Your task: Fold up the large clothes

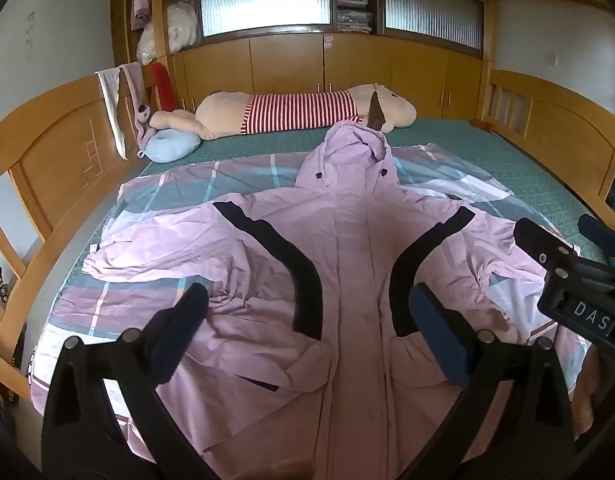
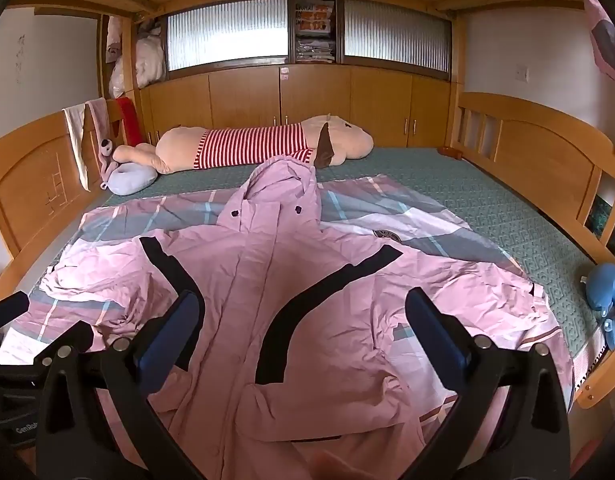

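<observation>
A: Item: pink jacket [image 1: 347,272], spread front-up on the checked sheet [image 1: 211,184]. We see it beneath both grippers.

B: Left gripper [image 1: 307,316], right gripper [image 2: 303,320]: jaws wide apart, empty. Only our right view lists the blue plush [image 2: 609,292].

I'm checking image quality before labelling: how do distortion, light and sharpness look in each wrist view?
Left wrist view: strong fisheye bending of the bed rails, dark vignette corners, bright frosted window, pink jacket sharp, and the left gripper near its fingers looks soft. Right wrist view: same curvature, even daylight, mild window glare, jacket clear, and the right gripper is open.
</observation>
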`<state>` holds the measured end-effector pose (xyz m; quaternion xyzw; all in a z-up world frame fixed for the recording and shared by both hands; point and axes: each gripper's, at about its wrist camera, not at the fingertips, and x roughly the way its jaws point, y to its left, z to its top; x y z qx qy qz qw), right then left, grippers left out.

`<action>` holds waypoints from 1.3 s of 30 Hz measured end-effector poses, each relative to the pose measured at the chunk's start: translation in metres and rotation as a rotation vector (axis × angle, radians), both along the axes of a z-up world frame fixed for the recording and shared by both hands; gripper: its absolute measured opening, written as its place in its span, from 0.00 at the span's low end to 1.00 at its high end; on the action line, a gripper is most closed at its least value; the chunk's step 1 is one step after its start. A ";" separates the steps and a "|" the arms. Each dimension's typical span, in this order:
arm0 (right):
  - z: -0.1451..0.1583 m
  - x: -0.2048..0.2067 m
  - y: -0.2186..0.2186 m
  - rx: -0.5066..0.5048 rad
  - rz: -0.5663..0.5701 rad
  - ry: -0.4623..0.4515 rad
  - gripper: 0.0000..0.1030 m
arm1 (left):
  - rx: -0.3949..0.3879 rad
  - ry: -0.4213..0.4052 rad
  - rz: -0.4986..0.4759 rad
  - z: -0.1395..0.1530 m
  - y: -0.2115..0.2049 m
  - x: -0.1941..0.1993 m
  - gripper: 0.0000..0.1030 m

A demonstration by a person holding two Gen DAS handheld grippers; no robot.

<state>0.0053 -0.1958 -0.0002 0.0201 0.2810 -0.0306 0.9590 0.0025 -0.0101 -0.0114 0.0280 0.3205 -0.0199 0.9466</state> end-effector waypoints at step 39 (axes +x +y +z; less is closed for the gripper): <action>-0.006 -0.001 -0.003 -0.008 0.000 0.015 0.99 | 0.015 0.014 -0.012 -0.012 0.000 -0.002 0.98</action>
